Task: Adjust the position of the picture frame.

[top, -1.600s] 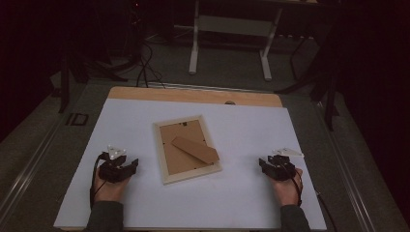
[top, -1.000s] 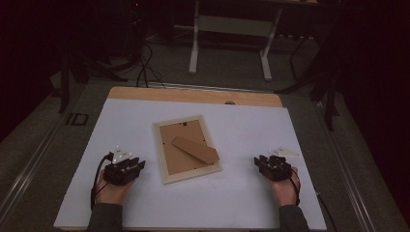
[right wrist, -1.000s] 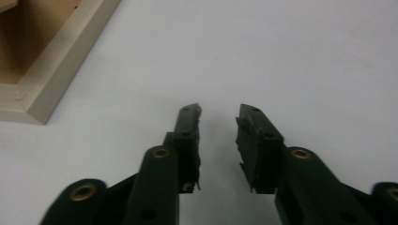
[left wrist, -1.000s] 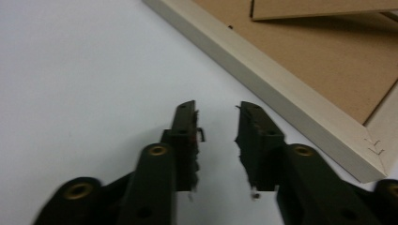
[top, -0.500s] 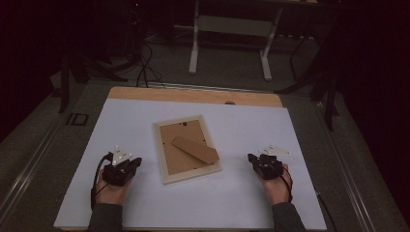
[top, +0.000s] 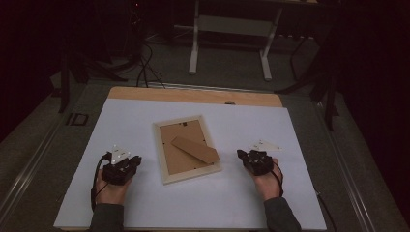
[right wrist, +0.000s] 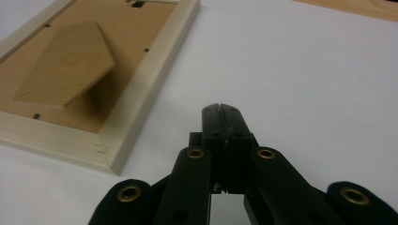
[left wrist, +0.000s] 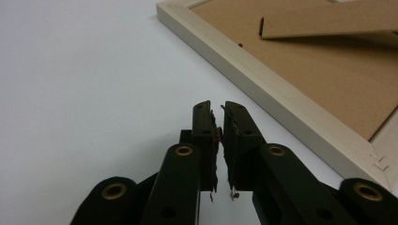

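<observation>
A pale wooden picture frame (top: 187,149) lies face down near the middle of the white-covered table (top: 145,203), its brown backing board up and its cardboard easel stand (top: 195,149) propped slightly off the board. The left claw (top: 126,165) sits on the table to the frame's left and the right claw (top: 247,158) to its right, each near a long edge but not touching it. In the left gripper view the left claw (left wrist: 219,117) is almost closed, a thin slit between its jaws, holding nothing; in the right gripper view the right claw (right wrist: 221,111) is pressed fully together, also empty. The likely trouble is that neither claw is wide enough to take the frame's rail: pushed in like this, a claw would shove the frame (left wrist: 263,89) across the smooth sheet or spin it instead of gripping. A low approach could also dig under the edge and flip the frame (right wrist: 141,89), and the raised stand (right wrist: 65,70) could catch a jaw and bend or tear at its hinge.
</observation>
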Tool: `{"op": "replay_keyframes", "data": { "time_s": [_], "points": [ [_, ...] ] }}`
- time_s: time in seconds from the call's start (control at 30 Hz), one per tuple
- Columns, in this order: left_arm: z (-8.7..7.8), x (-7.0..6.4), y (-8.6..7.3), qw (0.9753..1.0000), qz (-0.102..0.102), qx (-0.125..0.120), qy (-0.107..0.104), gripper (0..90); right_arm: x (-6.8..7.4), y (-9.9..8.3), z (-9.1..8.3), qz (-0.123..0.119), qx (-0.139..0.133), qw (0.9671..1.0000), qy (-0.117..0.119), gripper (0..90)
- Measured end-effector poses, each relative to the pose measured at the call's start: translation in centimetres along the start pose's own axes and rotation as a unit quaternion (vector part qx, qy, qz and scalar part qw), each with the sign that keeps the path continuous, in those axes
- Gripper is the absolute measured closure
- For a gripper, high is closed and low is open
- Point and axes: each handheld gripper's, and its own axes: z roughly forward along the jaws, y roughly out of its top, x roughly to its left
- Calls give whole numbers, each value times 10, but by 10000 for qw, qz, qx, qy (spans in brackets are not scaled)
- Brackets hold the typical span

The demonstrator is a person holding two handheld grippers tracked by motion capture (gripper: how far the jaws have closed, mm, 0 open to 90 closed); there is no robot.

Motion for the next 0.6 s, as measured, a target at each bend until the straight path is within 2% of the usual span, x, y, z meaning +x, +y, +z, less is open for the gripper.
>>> {"op": "replay_keyframes", "data": {
  "time_s": [0.07,0.2,0.37,0.5,0.53,0.6],
  "points": [
    [-2,0,2,9999,8,-81,-88,881,6,-2,2,-130,59,9999,37,896],
    [0,0,1,9997,-33,-77,-220,899,8,-9,4,-70,171,9998,95,896],
    [3,4,0,9990,-233,-137,-365,900,11,-11,9,-83,228,9995,184,896],
    [9,6,2,9984,-364,-89,-419,900,19,-13,15,-113,261,9991,311,896],
    [11,5,3,9983,-374,-87,-437,900,22,-14,17,-136,298,9989,334,896],
    [13,2,5,9987,-272,-46,-421,900,26,-17,21,-177,370,9984,376,895]
  ]
}}
